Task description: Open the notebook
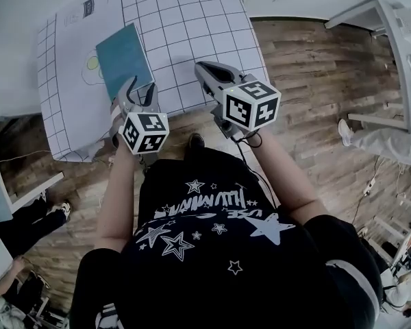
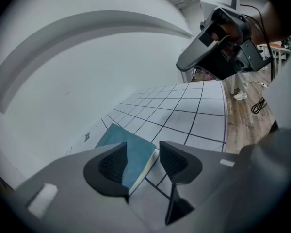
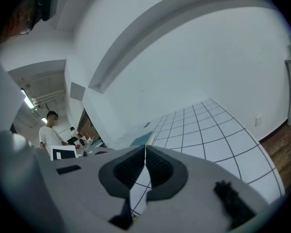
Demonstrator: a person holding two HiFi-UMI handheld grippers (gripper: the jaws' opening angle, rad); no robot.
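A teal notebook [image 1: 123, 59] lies closed on the white grid mat [image 1: 192, 19], near the table's front left. My left gripper [image 1: 138, 91] hovers just in front of its near edge, open, with nothing between the jaws. In the left gripper view the notebook [image 2: 131, 152] shows through the gap of the left gripper [image 2: 143, 149], its pale page edge facing right. My right gripper [image 1: 209, 68] hangs over the mat to the right of the notebook, shut and empty. In the right gripper view the right gripper [image 3: 145, 150] has its pads together, and the notebook [image 3: 141, 140] is small, beyond them.
The mat's left part is a plain sheet with a yellow circle [image 1: 92, 63] beside the notebook. Wooden floor surrounds the table. A white frame stand [image 1: 390, 40] and a person's shoe [image 1: 346, 130] are at the right. The right gripper's body [image 2: 218, 47] looms at the left gripper view's upper right.
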